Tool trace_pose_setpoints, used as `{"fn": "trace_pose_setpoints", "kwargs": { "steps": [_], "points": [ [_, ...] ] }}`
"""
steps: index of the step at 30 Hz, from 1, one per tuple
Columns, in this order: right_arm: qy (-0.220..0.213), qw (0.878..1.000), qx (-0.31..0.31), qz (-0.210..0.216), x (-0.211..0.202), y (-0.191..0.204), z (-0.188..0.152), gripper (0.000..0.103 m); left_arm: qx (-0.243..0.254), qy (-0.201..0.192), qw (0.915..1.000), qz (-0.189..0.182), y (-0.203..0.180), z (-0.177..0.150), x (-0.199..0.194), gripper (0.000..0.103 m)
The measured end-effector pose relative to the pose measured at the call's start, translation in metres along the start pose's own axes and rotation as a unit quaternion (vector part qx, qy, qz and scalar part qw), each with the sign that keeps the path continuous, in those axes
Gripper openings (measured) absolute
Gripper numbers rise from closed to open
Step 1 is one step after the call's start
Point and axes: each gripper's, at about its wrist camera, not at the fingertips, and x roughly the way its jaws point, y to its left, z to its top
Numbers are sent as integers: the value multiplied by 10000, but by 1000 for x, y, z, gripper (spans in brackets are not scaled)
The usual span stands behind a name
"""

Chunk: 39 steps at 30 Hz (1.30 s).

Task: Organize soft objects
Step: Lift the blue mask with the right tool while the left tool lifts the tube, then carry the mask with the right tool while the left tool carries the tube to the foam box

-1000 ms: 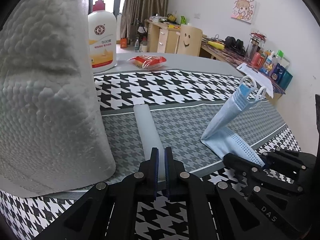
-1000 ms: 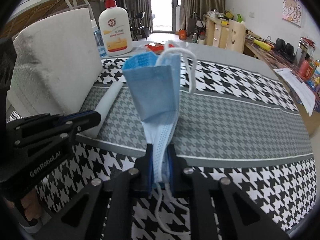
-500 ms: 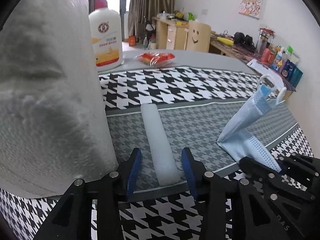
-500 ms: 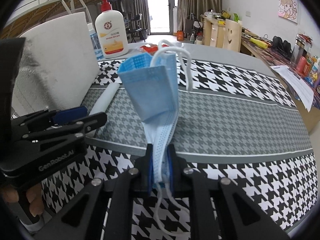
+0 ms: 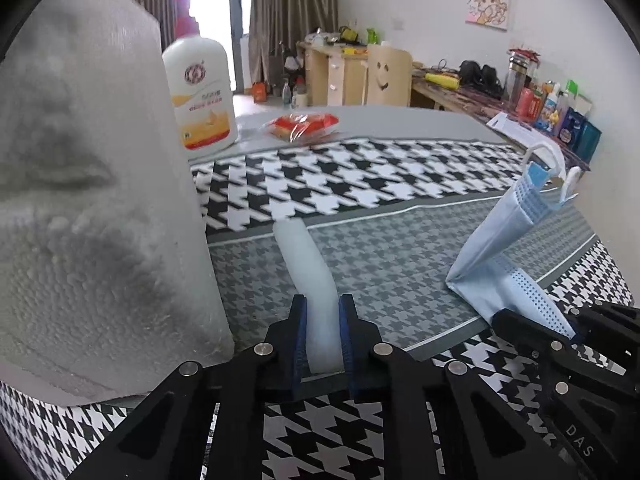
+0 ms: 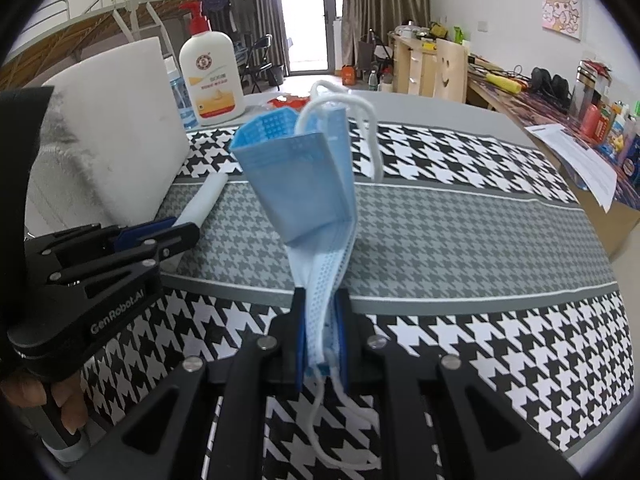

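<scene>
Leftmost, paper roll (image 5: 92, 208) upright near the left edge of the table (image 5: 400, 124), bottle (image 5: 202, 96) behind it toward the far edge. Next, left gripper (image 5: 323, 340) pinching the near end of the white foam stick (image 5: 306, 264), lying on the runner's (image 5: 380, 256) grey band. Rightmost, right gripper (image 6: 320, 336) clamped on the blue mask (image 6: 304, 184), held up above the runner near the front edge.

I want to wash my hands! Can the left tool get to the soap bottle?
Probably not now. The left tool is closed around a white roll, so it is busy. The soap bottle stands far back, beside the big paper towel.
</scene>
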Motion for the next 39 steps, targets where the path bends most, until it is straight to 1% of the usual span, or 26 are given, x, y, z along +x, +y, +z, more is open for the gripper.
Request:
{"fn": "trace_pose_setpoints", "kwargs": {
  "steps": [7, 14, 17, 22, 26, 39],
  "points": [
    [-202, 9997, 53, -84, -21, -1, -3, 17, 217, -296, 9993, -83, -8, 1, -18, 17],
    [-428, 9989, 127, -148, -45, 0, -12, 17, 319, -681, 9970, -167, -15, -2, -50, 17],
    [-596, 9980, 137, -183, -59, 4, -18, 17, 381, -841, 9957, -84, -17, -4, -64, 17],
    [-928, 9954, 141, -211, -83, 8, -27, 17, 471, -1133, 9924, -50, -18, -14, -89, 17],
    [-1028, 9944, 144, -197, -94, 15, -32, 17, 538, -1312, 9899, -40, -18, -22, -109, 17],
    [-1483, 9888, -27, -143, -126, 46, -36, 17, 372, -1919, 9807, 92, 5, -43, -162, 17]
  ]
}}
